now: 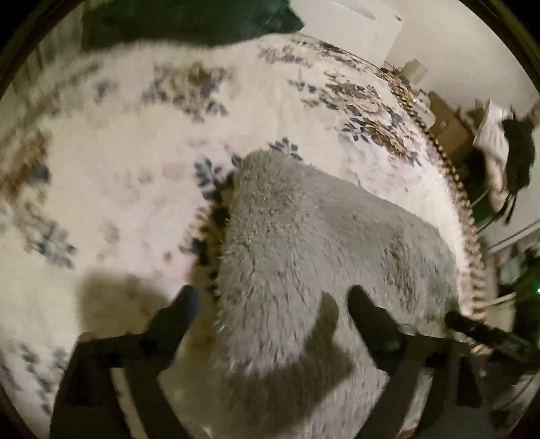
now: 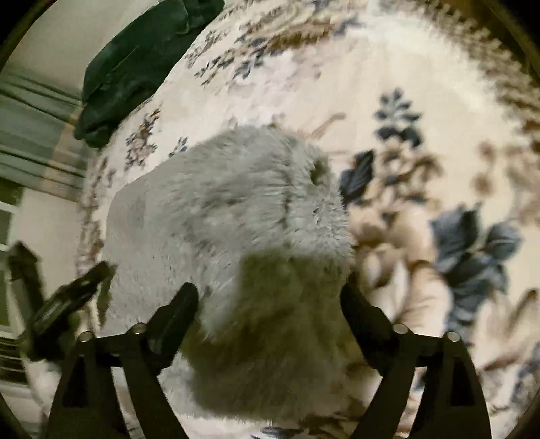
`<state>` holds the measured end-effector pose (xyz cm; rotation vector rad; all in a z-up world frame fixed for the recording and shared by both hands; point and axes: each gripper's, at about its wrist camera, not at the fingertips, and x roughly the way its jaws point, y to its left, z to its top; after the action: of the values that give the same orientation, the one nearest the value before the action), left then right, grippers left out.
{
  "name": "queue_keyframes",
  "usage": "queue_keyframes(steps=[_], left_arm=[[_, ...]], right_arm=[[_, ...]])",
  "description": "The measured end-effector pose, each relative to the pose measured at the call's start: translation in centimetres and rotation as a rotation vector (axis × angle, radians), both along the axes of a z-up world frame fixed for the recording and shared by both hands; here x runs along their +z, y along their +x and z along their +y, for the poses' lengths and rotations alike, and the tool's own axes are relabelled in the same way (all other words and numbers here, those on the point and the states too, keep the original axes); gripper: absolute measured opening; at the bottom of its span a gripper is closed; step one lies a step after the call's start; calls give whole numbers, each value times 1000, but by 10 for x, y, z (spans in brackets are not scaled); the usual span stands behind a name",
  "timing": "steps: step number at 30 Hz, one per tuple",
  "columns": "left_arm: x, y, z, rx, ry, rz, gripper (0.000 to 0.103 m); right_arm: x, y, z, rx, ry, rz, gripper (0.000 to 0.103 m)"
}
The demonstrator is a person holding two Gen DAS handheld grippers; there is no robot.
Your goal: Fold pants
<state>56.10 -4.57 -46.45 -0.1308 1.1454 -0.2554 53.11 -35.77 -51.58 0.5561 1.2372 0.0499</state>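
The pants (image 1: 320,243) are grey and fluffy, lying in a folded bundle on a floral bedspread (image 1: 118,162). My left gripper (image 1: 270,304) is open just above their near edge, one finger over the bedspread and one over the fabric, holding nothing. In the right wrist view the same grey pants (image 2: 229,219) fill the centre. My right gripper (image 2: 270,300) is open, its fingers spread wide on either side of the near part of the bundle, not gripping it. The other gripper (image 2: 67,300) shows at the left edge of the right wrist view.
A dark green garment (image 2: 135,67) lies at the far edge of the bed, also in the left wrist view (image 1: 189,20). The bed's braided edge (image 1: 452,189) runs along the right. Beyond it are cardboard boxes (image 1: 449,128) and draped clothes (image 1: 506,158) by a white wall.
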Motion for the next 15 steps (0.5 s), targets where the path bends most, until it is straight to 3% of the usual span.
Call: queue_keyframes(steps=[4,8,11,15], left_arm=[[23,-22,-11,-11,127,-51,98],[45,-42,-20,-9,177,-84,97],[70,-67,-23,-5,189,-93,97],[116,-108,-29,5,193,-111,97]], right_arm=[[38,-31,11,-37,-247,-50,100],[83,-69,29,-75,-444,-117,101],[119,-102,39,-88,-510,-144,101],[176,-154,48,-90,-520,-158,101]])
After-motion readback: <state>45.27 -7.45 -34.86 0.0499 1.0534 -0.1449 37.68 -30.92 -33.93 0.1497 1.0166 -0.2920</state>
